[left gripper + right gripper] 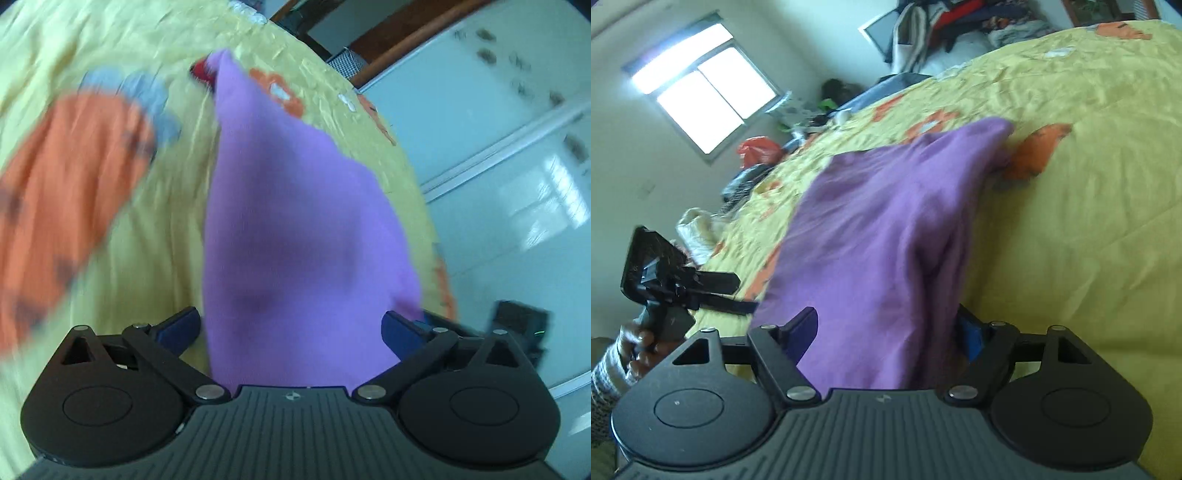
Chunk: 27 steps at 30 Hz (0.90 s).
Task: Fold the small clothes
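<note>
A purple garment (295,206) stretches from the yellow bedspread (147,258) up into my left gripper (291,314). Its blue fingers (181,325) stand wide apart, open, with the cloth lying between them. In the right wrist view the same purple garment (879,229) runs between the spread fingers of my right gripper (886,321), also open; the cloth partly hides the right finger (969,336). The left gripper (683,277), held by a hand (639,343), reaches the cloth's left edge. Both views are motion-blurred.
An orange and grey garment (74,177) lies on the bed at left, and something red (201,70) sits behind the purple tip. Orange cloth (1038,151) lies beyond the purple one. A pale cabinet (498,147) borders the bed. Clutter (757,155) and piled clothes (960,22) lie past the bed.
</note>
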{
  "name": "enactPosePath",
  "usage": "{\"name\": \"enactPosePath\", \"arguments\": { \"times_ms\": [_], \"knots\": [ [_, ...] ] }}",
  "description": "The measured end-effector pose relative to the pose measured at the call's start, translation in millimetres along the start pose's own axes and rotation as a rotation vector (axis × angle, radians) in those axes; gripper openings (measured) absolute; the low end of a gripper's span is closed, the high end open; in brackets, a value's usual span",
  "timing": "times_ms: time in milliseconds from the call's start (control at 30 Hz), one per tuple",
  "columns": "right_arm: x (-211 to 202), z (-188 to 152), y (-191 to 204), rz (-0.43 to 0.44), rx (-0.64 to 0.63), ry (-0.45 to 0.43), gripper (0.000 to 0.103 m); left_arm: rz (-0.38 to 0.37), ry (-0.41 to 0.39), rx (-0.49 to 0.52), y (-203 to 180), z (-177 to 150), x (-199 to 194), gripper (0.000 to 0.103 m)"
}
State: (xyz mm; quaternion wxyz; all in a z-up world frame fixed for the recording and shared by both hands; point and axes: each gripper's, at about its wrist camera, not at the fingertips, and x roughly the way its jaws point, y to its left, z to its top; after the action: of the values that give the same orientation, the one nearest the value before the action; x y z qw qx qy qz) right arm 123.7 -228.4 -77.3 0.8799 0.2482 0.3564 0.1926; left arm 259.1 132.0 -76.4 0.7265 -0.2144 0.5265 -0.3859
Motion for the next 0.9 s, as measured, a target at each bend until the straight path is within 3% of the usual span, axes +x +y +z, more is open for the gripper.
{"name": "enactPosePath", "arguments": {
  "times_ms": [33,67,100,133,233,333,400,433,500,533,567,633,700,800,900],
  "knots": [
    [5,0,3,-0.014,0.01,0.015,0.03,-0.051,-0.006,-0.095,8,-10,-2,0.099],
    [12,0,2,-0.013,0.035,0.033,0.015,-0.094,0.003,-0.168,12,-15,0,0.07],
    [18,3,2,-0.001,0.049,0.028,0.015,-0.096,0.043,-0.215,14,-15,6,0.019],
    [20,5,3,0.002,0.059,0.019,0.015,-0.071,0.087,-0.218,13,-13,14,0.017],
    [-5,12,19,0.069,0.073,-0.067,0.014,-0.035,0.093,-0.21,3,-5,15,0.017],
    [-41,6,41,0.095,0.041,-0.118,0.013,-0.041,0.056,-0.164,-21,-6,-12,0.017],
    [-44,-11,47,0.037,-0.021,-0.073,0.014,-0.064,0.053,-0.149,-27,-22,-31,0.017],
    [-36,-18,45,-0.028,-0.06,-0.028,0.018,-0.038,0.066,-0.131,-26,-33,-33,0.018],
    [-19,-29,30,-0.099,-0.009,0.082,0.029,0.044,0.125,-0.121,-12,-46,-22,0.025],
    [-27,-31,32,-0.096,-0.025,0.054,0.034,0.062,0.154,-0.154,2,-52,-18,0.029],
    [-35,-31,39,-0.128,-0.055,0.036,0.045,0.042,0.131,-0.195,12,-56,-23,0.029],
    [-54,-27,52,-0.18,-0.137,-0.043,0.047,0.071,0.073,-0.162,9,-58,-43,0.042],
    [-58,-13,62,-0.228,-0.22,-0.079,0.047,0.135,-0.005,-0.068,-7,-57,-63,0.071],
    [-36,8,72,-0.297,-0.324,-0.092,0.047,0.135,-0.09,-0.006,-27,-33,-69,0.073],
    [0,17,78,-0.331,-0.398,-0.061,0.047,0.149,-0.14,0.046,-43,-10,-50,0.076]
  ]
}}
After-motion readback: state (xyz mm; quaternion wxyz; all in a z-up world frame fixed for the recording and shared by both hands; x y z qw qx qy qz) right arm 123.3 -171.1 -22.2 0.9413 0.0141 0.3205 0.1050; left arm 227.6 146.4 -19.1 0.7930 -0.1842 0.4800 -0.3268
